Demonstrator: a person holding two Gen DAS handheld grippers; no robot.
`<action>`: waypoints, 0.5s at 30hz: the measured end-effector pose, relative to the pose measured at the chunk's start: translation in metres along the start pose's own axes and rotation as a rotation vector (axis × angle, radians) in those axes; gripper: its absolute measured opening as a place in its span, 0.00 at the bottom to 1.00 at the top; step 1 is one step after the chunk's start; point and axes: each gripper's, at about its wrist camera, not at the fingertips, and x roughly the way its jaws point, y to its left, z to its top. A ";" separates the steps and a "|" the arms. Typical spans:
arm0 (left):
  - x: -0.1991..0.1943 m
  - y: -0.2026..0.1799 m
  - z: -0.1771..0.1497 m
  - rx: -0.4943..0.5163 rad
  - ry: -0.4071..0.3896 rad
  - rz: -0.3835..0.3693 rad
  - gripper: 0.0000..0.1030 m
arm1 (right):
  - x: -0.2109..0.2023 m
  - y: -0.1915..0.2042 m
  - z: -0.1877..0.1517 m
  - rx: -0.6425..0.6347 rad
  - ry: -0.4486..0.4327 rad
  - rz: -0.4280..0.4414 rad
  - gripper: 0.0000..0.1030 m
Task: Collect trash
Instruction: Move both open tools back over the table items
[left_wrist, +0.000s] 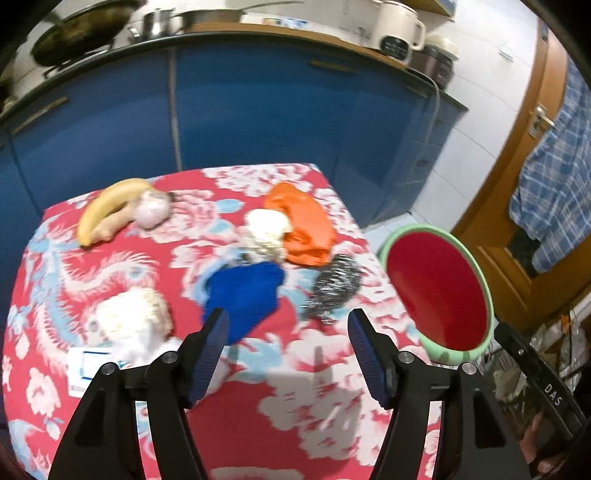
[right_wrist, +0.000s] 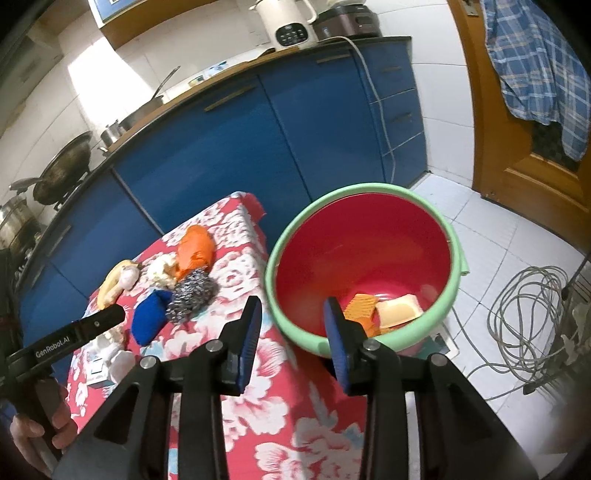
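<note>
Both tongs released, empty. Left tongs (left_wrist: 286, 328) hover over blue cloth (left_wrist: 242, 295), mid-bench (left_wrist: 314, 424) toward right edge, steel scourer (left_wrist: 332, 290) just beside. Right tongs (right_wrist: 291, 317) near watermelon bin (right_wrist: 295, 229) off right edge, scraps inside. Looks like reach-for-next-piece step; next: descend, straddle cloth, clamp.

My trash lies on the red flowered cloth. Far from me sits a crumpled orange bag (left_wrist: 301, 225), with a pale crumpled paper wad (left_wrist: 266, 232) touching its left side. Nearer lies a blue cloth lump (left_wrist: 243, 295), and just right of it a steel wool scrubber (left_wrist: 332, 288). At near left is a white crumpled wad (left_wrist: 135, 321). My red bin with a green rim (right_wrist: 360, 192) stands right of the table, holding an orange ridged piece (right_wrist: 360, 308) and a cream block (right_wrist: 400, 310).
</note>
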 end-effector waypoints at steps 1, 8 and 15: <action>-0.002 0.006 0.000 -0.010 -0.004 0.007 0.66 | 0.001 0.003 0.000 -0.006 0.002 0.004 0.36; -0.012 0.040 0.000 -0.063 -0.036 0.078 0.69 | 0.007 0.031 -0.002 -0.049 0.022 0.034 0.40; -0.009 0.080 -0.001 -0.144 -0.029 0.136 0.73 | 0.026 0.062 0.000 -0.101 0.060 0.054 0.44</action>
